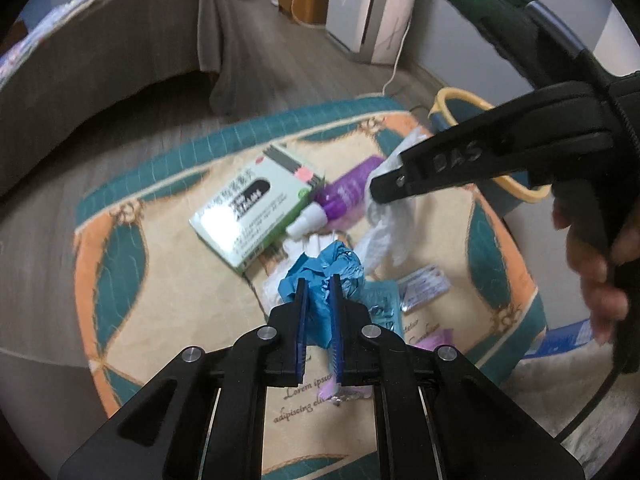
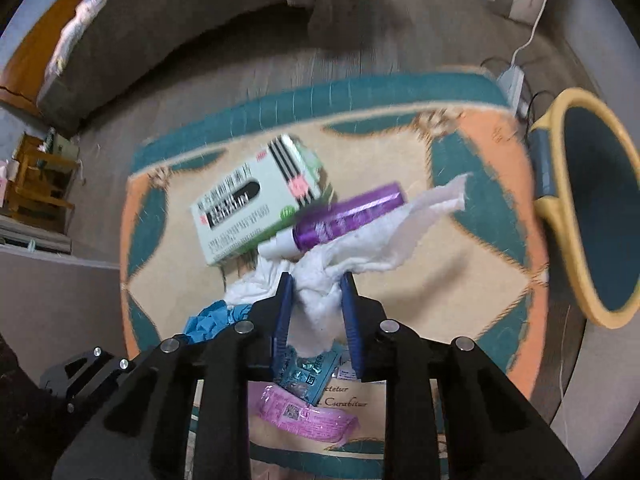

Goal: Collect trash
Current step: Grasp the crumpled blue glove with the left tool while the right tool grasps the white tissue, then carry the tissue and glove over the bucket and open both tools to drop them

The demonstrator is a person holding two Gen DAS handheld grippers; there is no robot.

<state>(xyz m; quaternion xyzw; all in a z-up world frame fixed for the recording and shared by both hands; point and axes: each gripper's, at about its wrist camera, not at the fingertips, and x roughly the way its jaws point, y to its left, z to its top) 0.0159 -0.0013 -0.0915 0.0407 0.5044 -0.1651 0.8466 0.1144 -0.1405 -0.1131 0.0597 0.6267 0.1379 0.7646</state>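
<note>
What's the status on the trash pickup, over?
Left tongs shut on blue wad. Right tongs shut on white tissue. Bin open at right, path clear.

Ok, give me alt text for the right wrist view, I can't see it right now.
The right gripper is shut on a crumpled white tissue above a patterned rug. A purple tube, a green-and-white box and a pink wrapper lie on the rug; a yellow-rimmed bin stands right.

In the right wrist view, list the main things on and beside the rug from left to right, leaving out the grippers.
Blue crumpled wad → green-and-white box → purple tube → white tissue's loose end → yellow-rimmed bin.
</note>
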